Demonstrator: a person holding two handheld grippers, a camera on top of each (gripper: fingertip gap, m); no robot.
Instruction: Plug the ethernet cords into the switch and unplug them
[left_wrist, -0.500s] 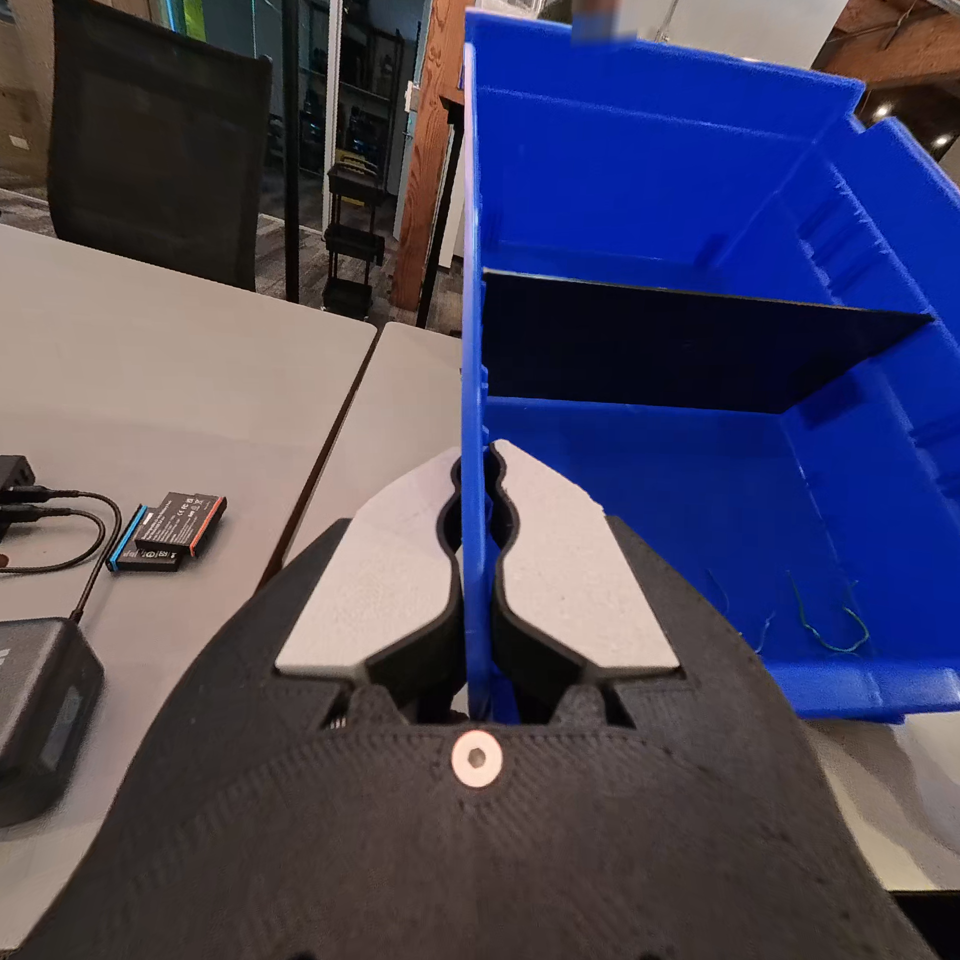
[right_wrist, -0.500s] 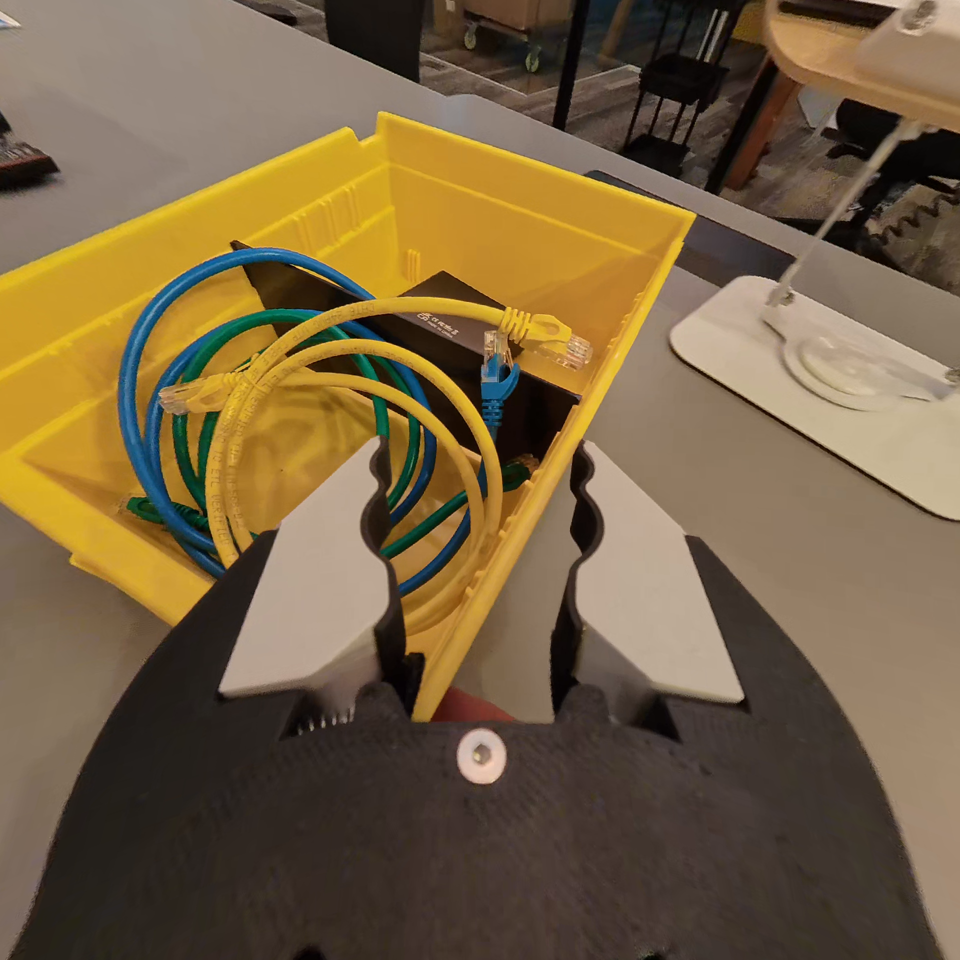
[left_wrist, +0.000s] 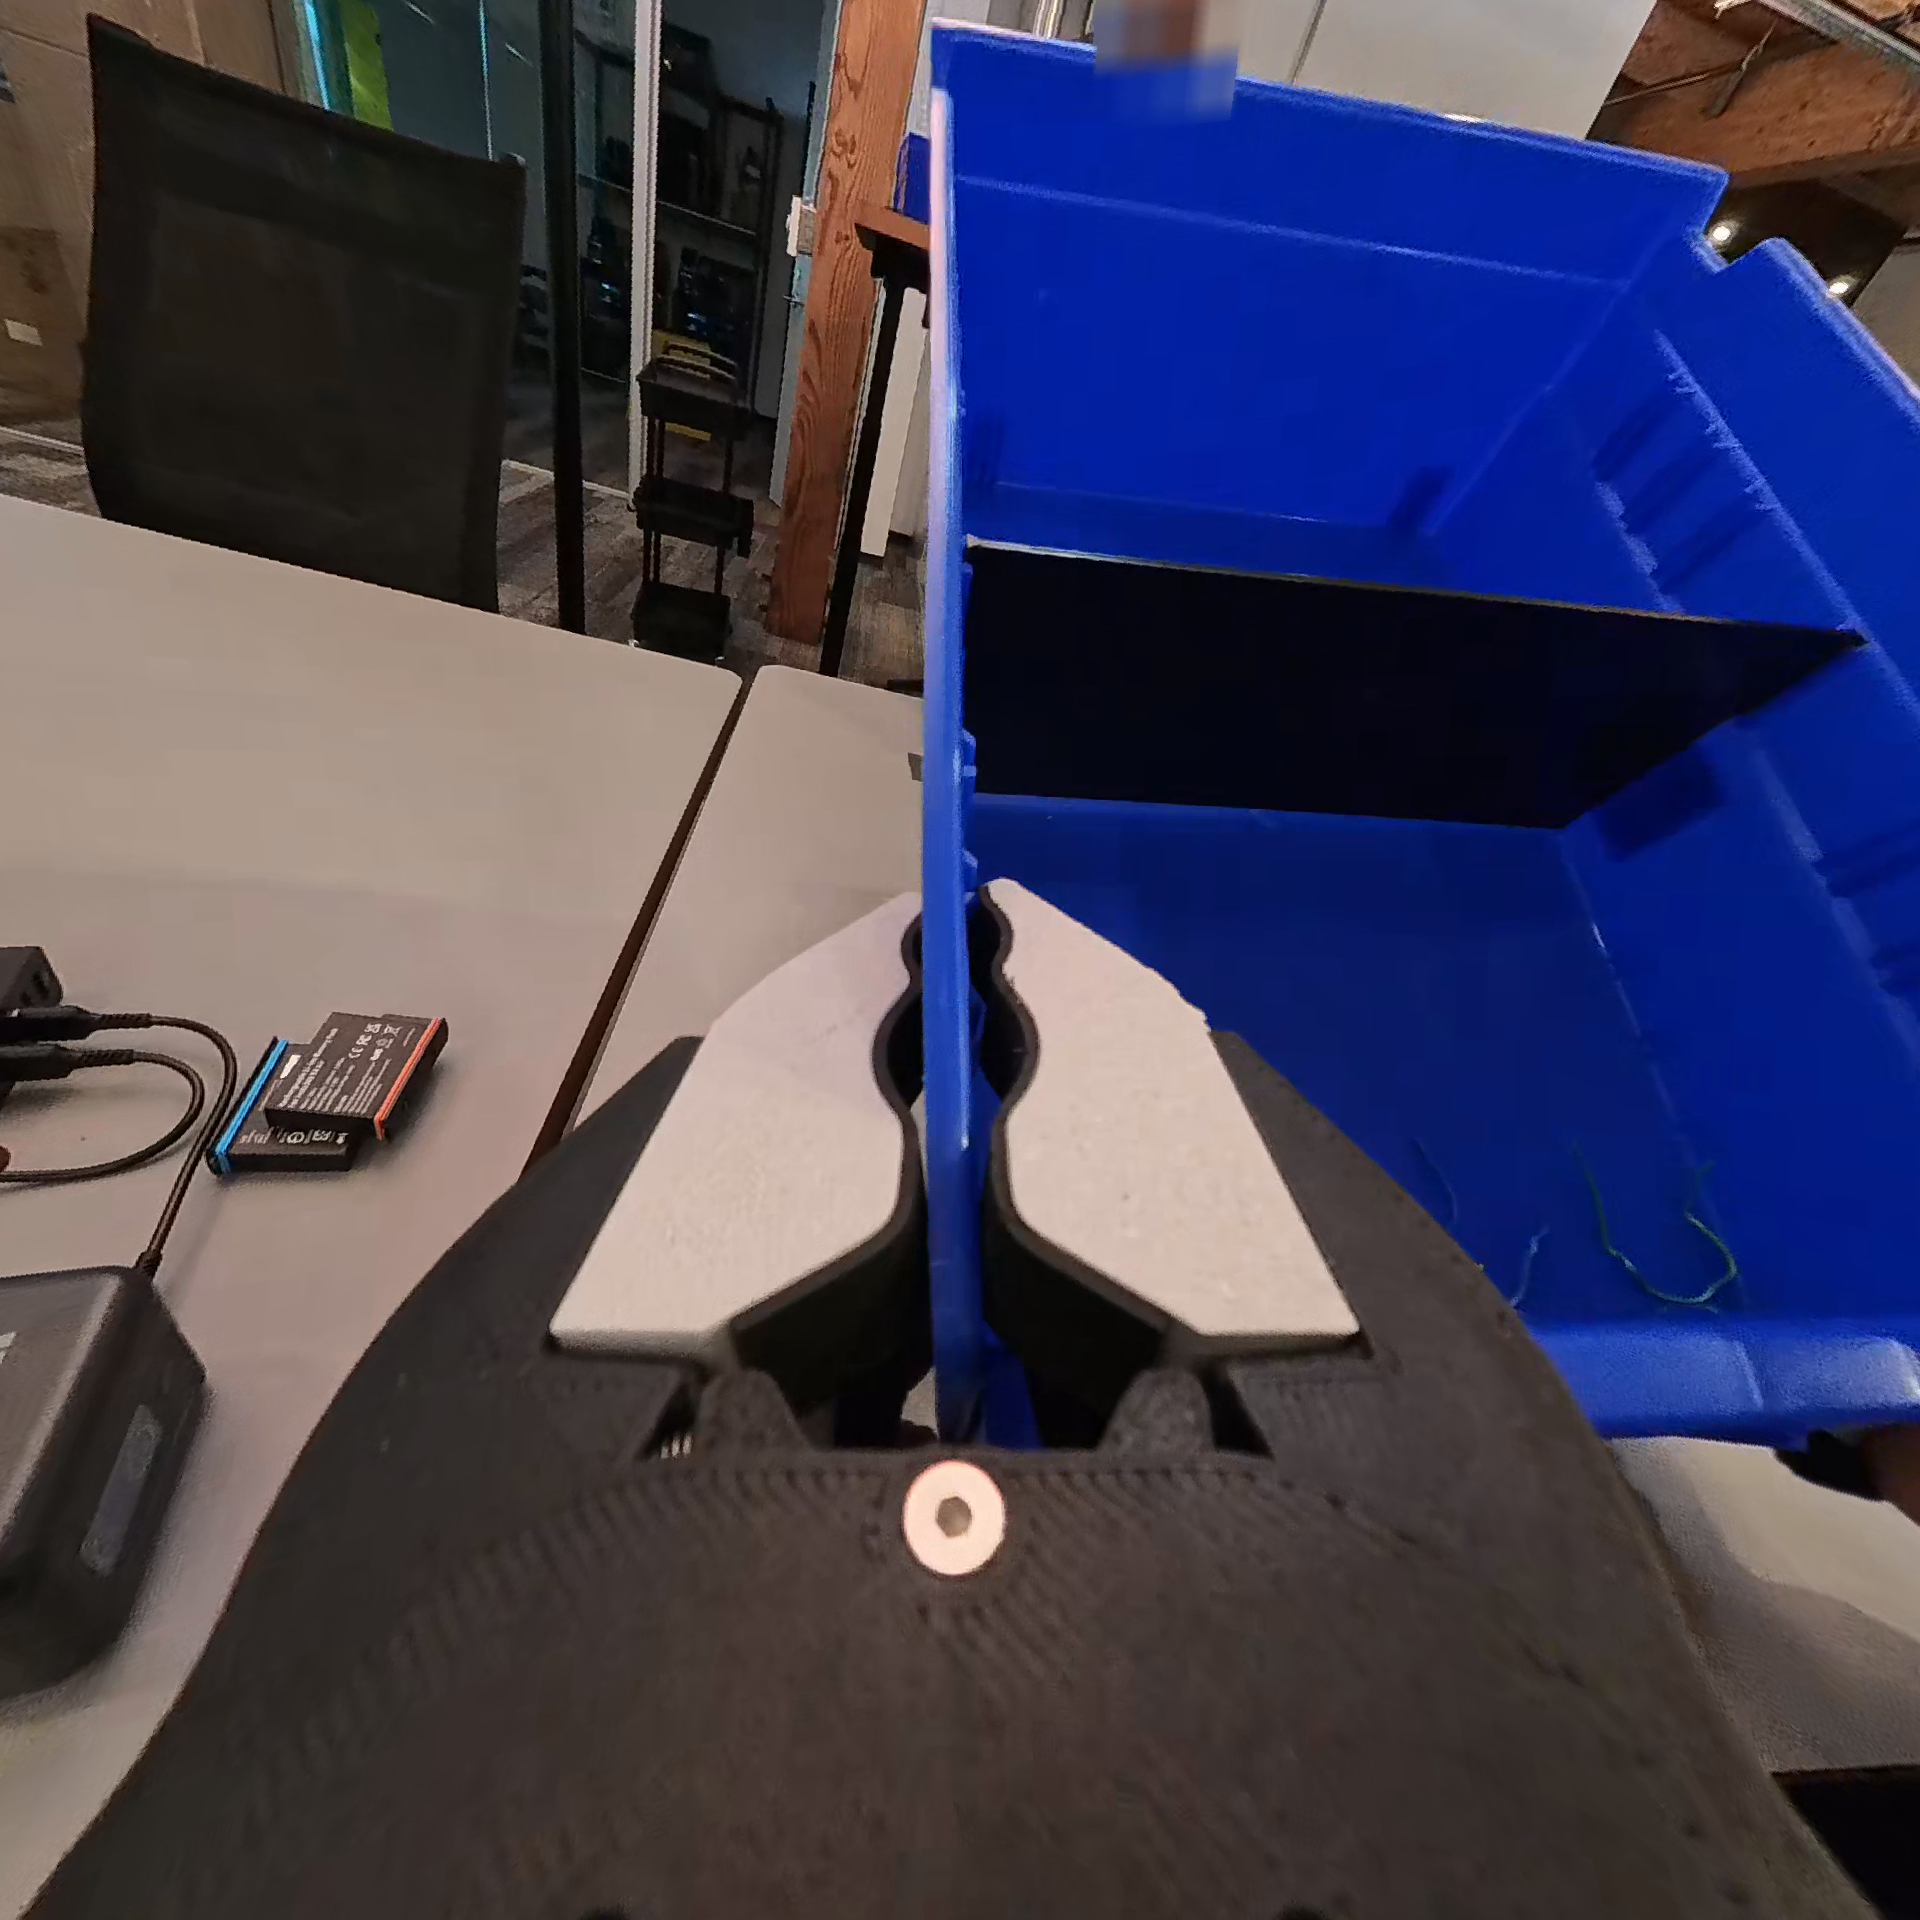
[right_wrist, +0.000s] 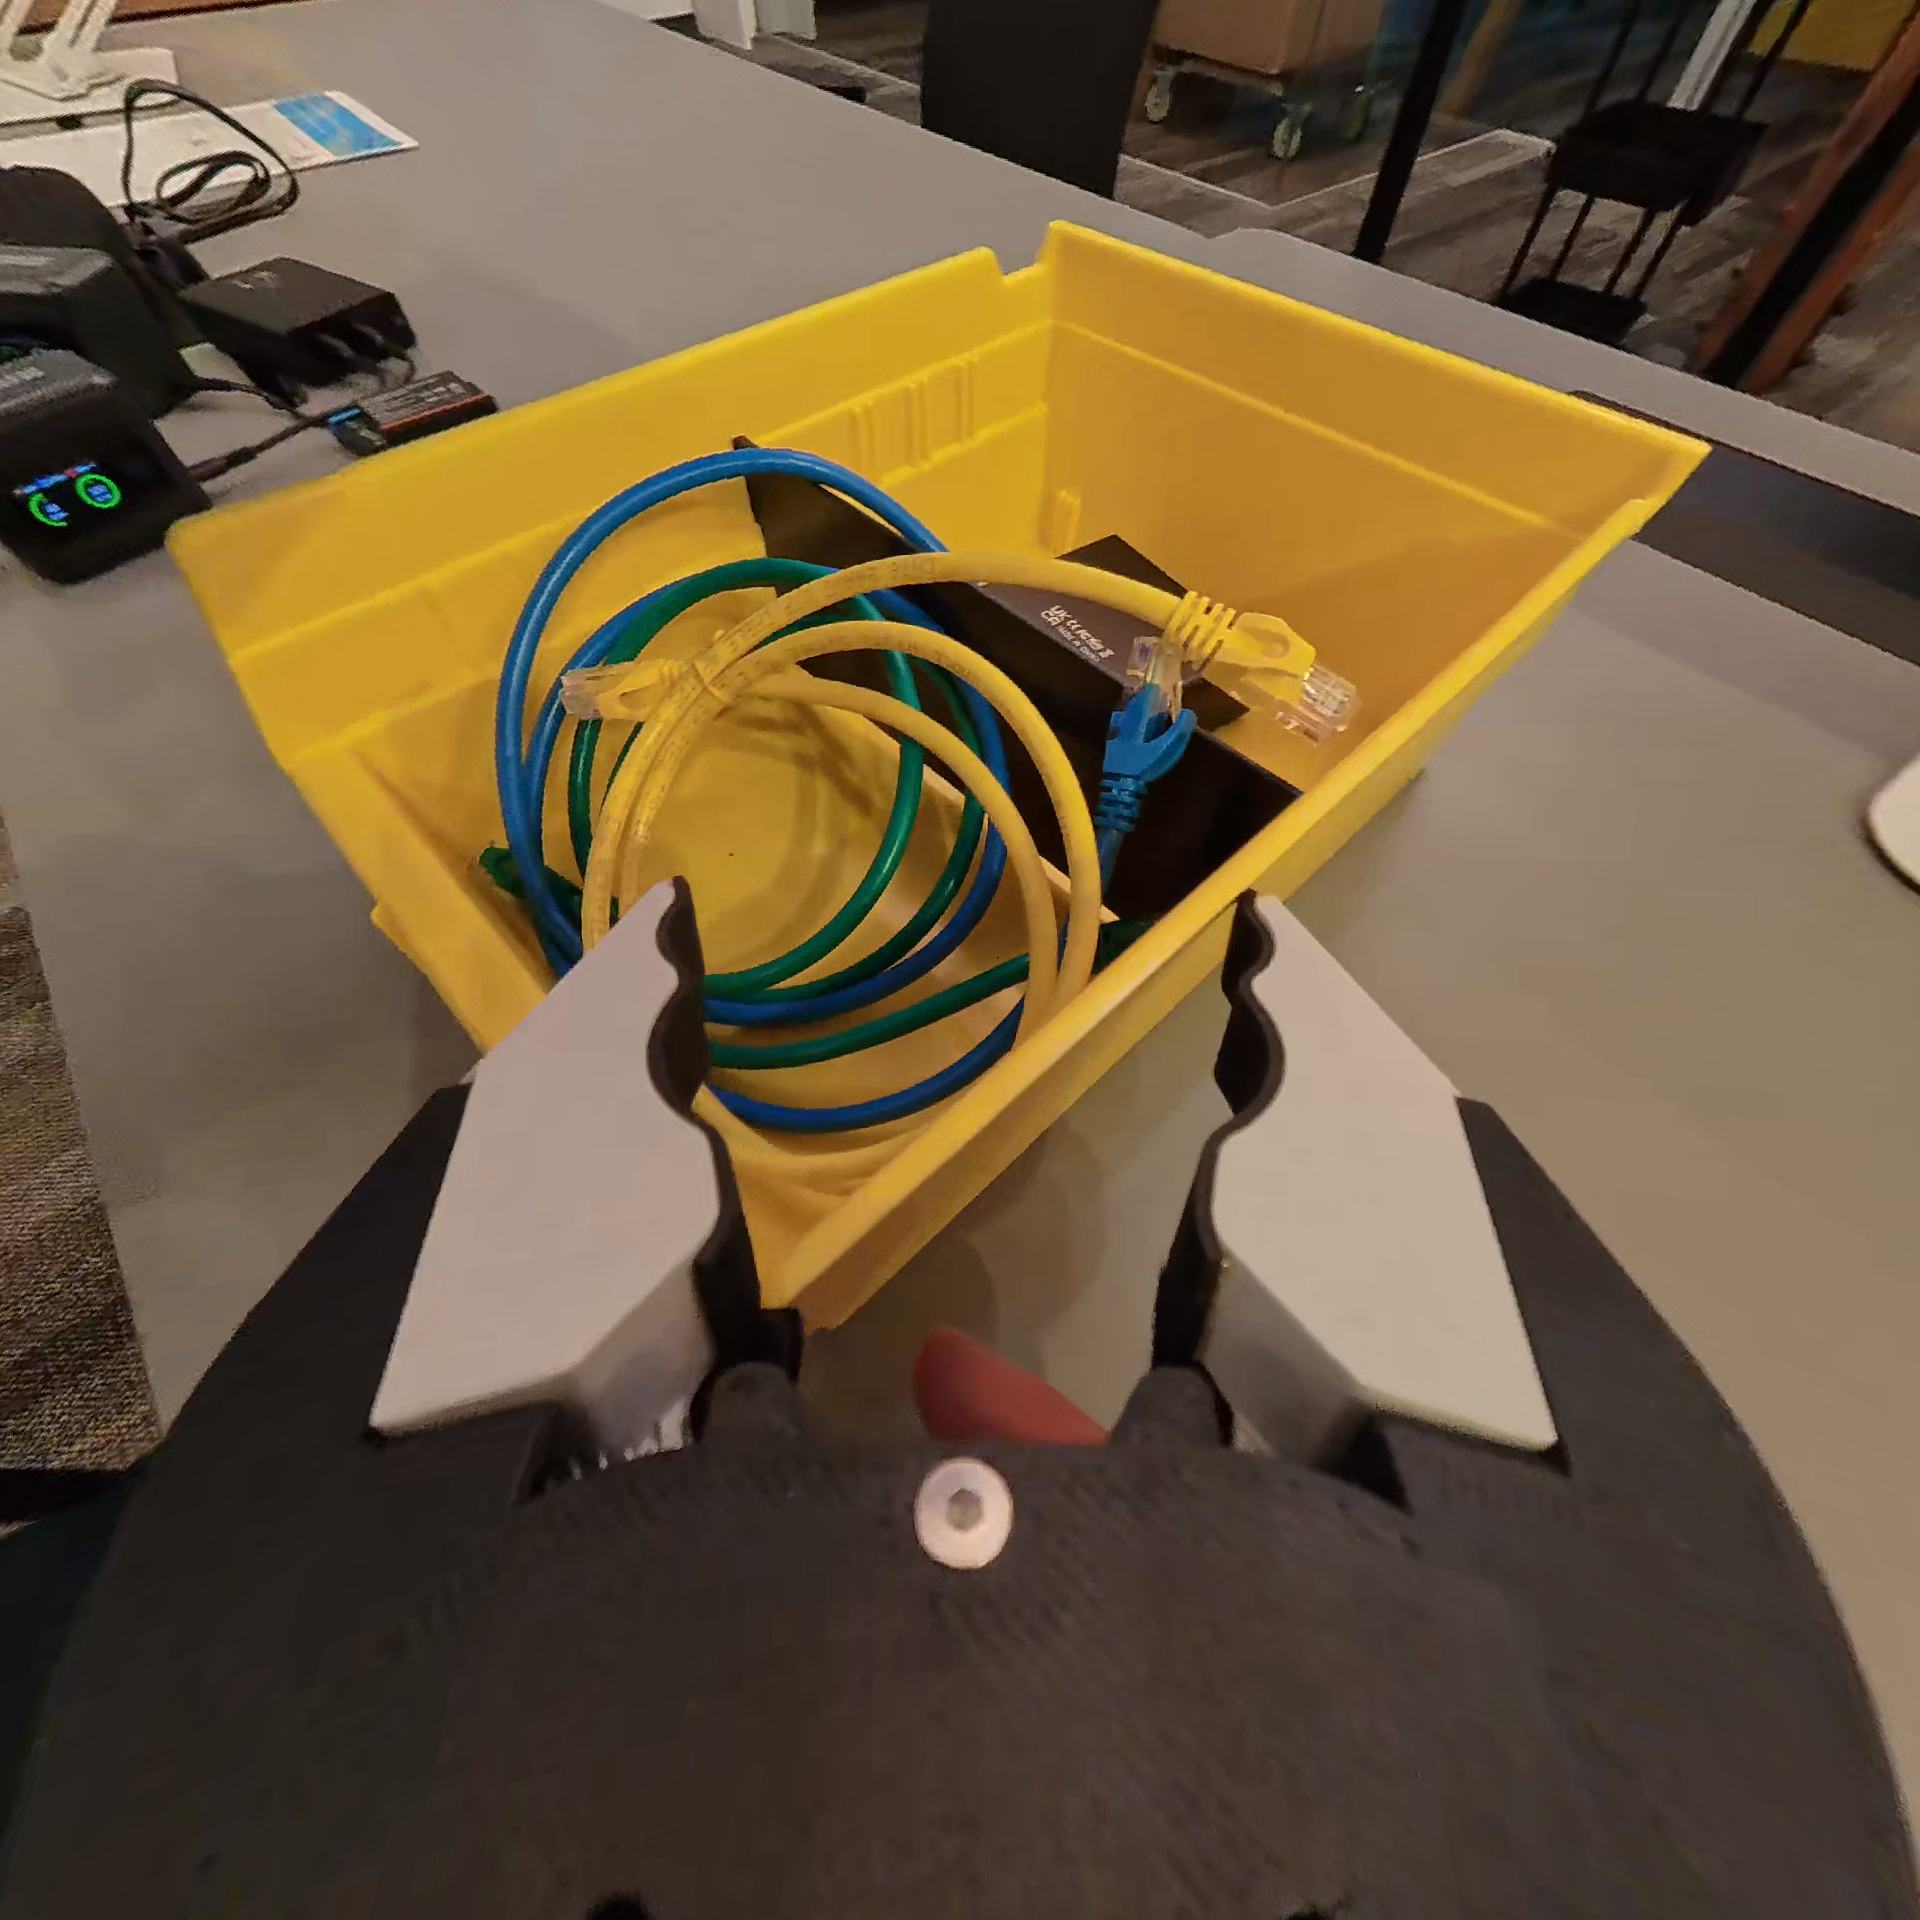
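My left gripper (left_wrist: 951, 904) is shut on the left wall of an empty blue bin (left_wrist: 1299, 343) with a black divider (left_wrist: 1351, 707). My right gripper (right_wrist: 961, 899) is open, its fingers on either side of the near corner and right wall of a yellow bin (right_wrist: 1247, 436). In the yellow bin lie coiled a blue cord (right_wrist: 540, 623), a green cord (right_wrist: 914, 727) and a yellow cord (right_wrist: 1081, 862). The black switch (right_wrist: 1081, 613) sits behind them. A yellow plug (right_wrist: 1268, 665) and a blue plug (right_wrist: 1143, 738) rest on it, plugged into nothing.
On the grey table to the left lie two batteries (left_wrist: 322, 1091), a black power pack (left_wrist: 83, 1455) and cables. A charger with a green display (right_wrist: 73, 499) stands left of the yellow bin. A white lamp base (right_wrist: 1896, 821) is at the right edge. A black chair (left_wrist: 301, 343) stands behind the table. One gripper's finger ends stand about 30 centimetres off the other's. The white lamp base (right_wrist: 1896, 821) is about 25 centimetres from my right fingertips and 60 centimetres from my left.
My right gripper has opened a little wider and swung left, so the lamp base has slid to the edge of the view. My left gripper still clamps the blue bin wall.
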